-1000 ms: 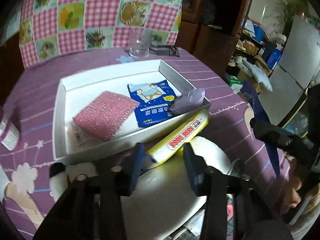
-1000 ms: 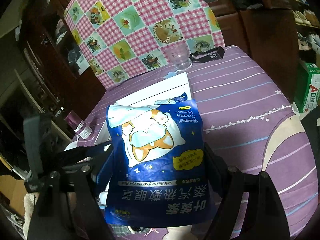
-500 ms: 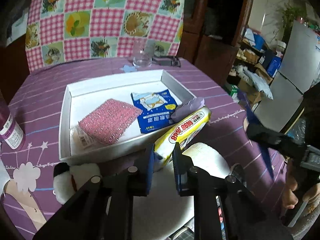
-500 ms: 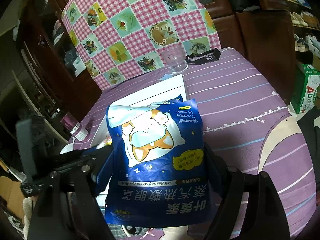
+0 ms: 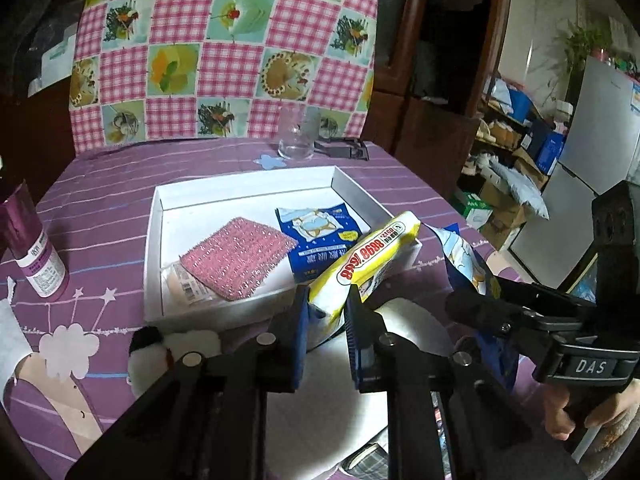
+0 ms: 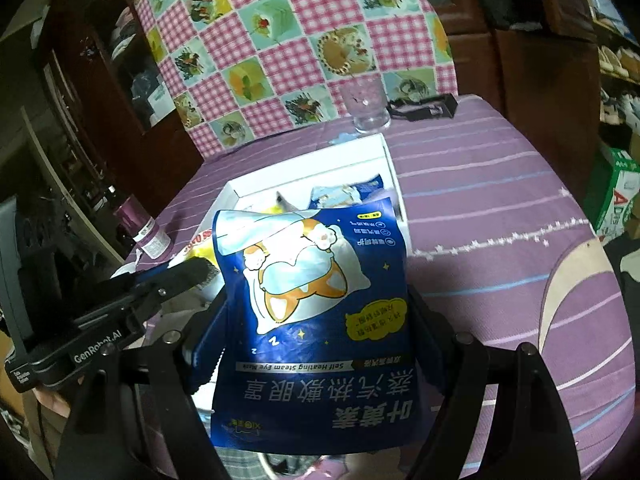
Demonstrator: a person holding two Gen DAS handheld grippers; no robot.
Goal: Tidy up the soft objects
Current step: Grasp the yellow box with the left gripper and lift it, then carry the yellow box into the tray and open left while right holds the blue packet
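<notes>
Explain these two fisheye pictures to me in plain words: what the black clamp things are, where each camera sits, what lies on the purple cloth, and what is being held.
No robot here: a person holds a black two-finger clamp in each hand, with a camera on each looking forward along its fingers. One picture comes from the left gripper, the other from the right gripper.

On the purple striped tablecloth sits a shallow white cardboard tray holding a pink glittery scrub pad and a small blue sachet. Behind it stands a clear drinking glass; at the left, a purple bottle.

The left jaws, which have just been closing, pinch a yellow and white soft packet. The right jaws hold a large blue eye-mask pouch.
</notes>
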